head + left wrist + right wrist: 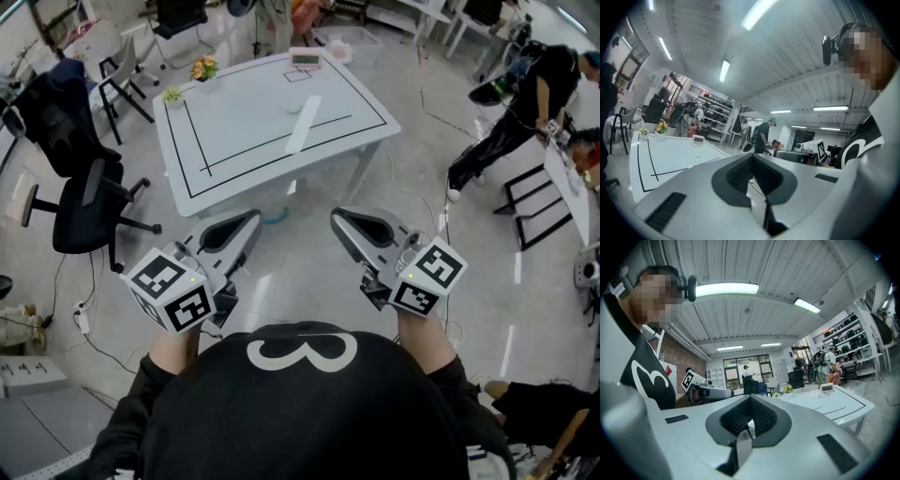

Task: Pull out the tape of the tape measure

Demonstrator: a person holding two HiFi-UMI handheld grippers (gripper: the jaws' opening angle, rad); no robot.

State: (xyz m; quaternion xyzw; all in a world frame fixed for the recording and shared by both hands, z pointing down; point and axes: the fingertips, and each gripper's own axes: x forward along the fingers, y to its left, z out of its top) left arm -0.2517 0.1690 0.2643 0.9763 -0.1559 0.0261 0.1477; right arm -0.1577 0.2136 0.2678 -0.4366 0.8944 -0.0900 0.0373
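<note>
On white table (246, 131), pot (660, 137) holding flowers (661, 127)

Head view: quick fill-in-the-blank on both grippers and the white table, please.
The jaws of the left gripper are ____. The right gripper holds ____. The pot of orange-yellow flowers stands on the white rectangular table with black lines, at its far ____ corner in the head view.
Missing words: shut; nothing; left.
</note>
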